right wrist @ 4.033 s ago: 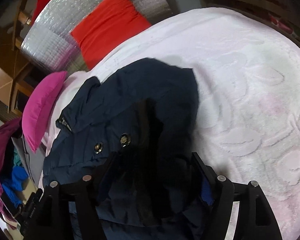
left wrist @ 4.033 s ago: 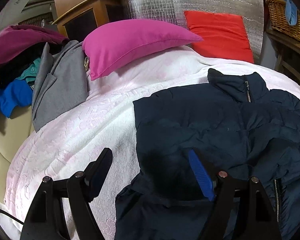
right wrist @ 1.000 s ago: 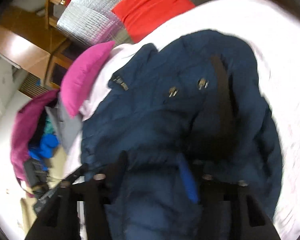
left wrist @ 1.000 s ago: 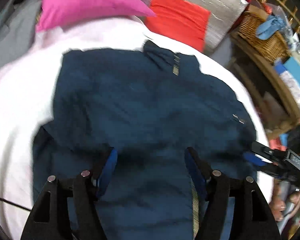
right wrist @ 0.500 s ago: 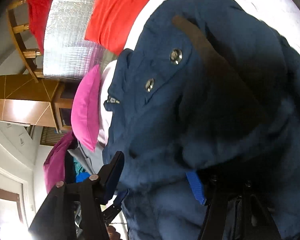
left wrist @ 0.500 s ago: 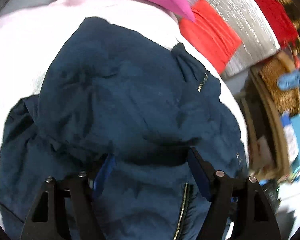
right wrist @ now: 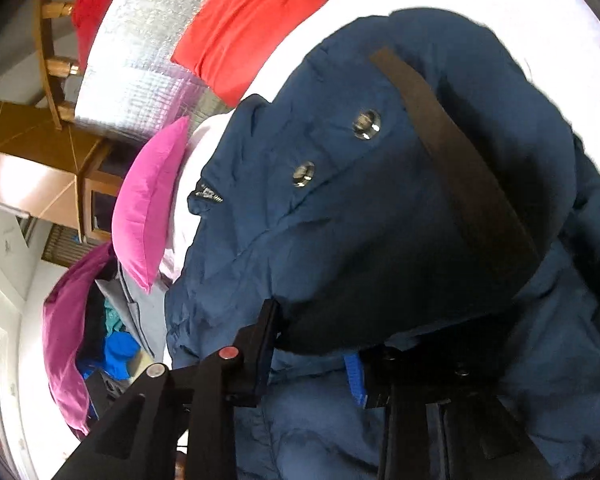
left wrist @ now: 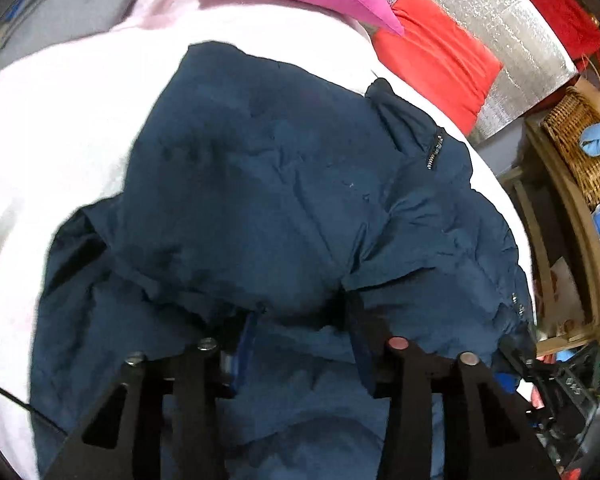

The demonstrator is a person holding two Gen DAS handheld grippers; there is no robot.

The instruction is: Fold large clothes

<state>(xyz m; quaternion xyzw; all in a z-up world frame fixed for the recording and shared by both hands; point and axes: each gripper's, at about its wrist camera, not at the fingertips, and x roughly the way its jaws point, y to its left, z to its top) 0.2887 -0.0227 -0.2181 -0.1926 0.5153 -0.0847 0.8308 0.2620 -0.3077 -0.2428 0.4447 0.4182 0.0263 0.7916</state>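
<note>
Navy puffer jacket (left wrist: 284, 184) spread across white bed cover (left wrist: 52, 120), collar and zipper end toward red cushion (left wrist: 432, 64), sides already turned in over the body. Left gripper (left wrist: 300, 344) narrowed onto a bunched ridge of jacket fabric near the hem — blue pads sunk into the folds. Right gripper (right wrist: 312, 344) set fairly wide around a thick roll of the snap-button edge; firm pinch or loose straddle cannot be told.

Likely trouble: slippery, springy padding sliding out of the right gripper mid-fold, letting that side flop open. Uneven lift between the two sides — skewed fold, tucked sleeves spilling out. Bed cover possibly pinched along with the hem and dragged. Pink pillow (right wrist: 148, 204) and clothes pile (right wrist: 100, 320) just beyond the collar — crowding if folded too far forward.
</note>
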